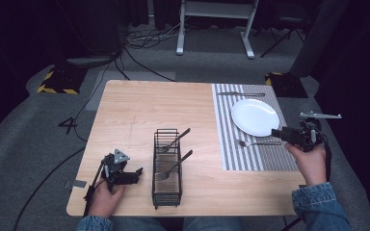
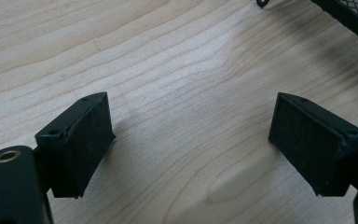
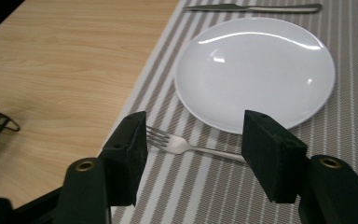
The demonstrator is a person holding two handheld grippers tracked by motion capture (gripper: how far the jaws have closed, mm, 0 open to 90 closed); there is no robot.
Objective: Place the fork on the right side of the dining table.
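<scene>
We're working at the desk (image 1: pixel 125 110), w/ a striped placemat (image 1: pixel 231 159) lying along its right side. Near the middle a black wire caddy (image 1: pixel 166 185) is standing, w/ two utensils (image 1: pixel 173 167) leaning in it, handles pointing up and right. On the mat a white plate (image 1: pixel 254 117) is sitting, a knife (image 1: pixel 241 94) lying just beyond its far edge, and a fork (image 3: pixel 182 145) lying just beside its near edge, tines pointing toward the bare wood.

Our right gripper (image 3: pixel 193 147) is hovering at the fork's handle end, fingers (image 3: pixel 270 154) standing wide apart, nothing held; the handle is running between them and passing behind the right one. Whether the pads are touching the metal we can't tell. Our left gripper (image 1: pixel 134 174) is resting low over bare wood just left of the caddy, fingers (image 2: pixel 81 144) also spread wide & empty.

We're judging this as the fork placement step of setting the place, approx. done or being adjusted.

Risks from here: closing or shifting the right gripper could drag the fork, since it's thin, smooth and lying flat, skewing it or knocking it against the plate rim. Lifting out at an angle could catch the handle. On the left, a careless reach could bump the light caddy & tip the utensils.
</scene>
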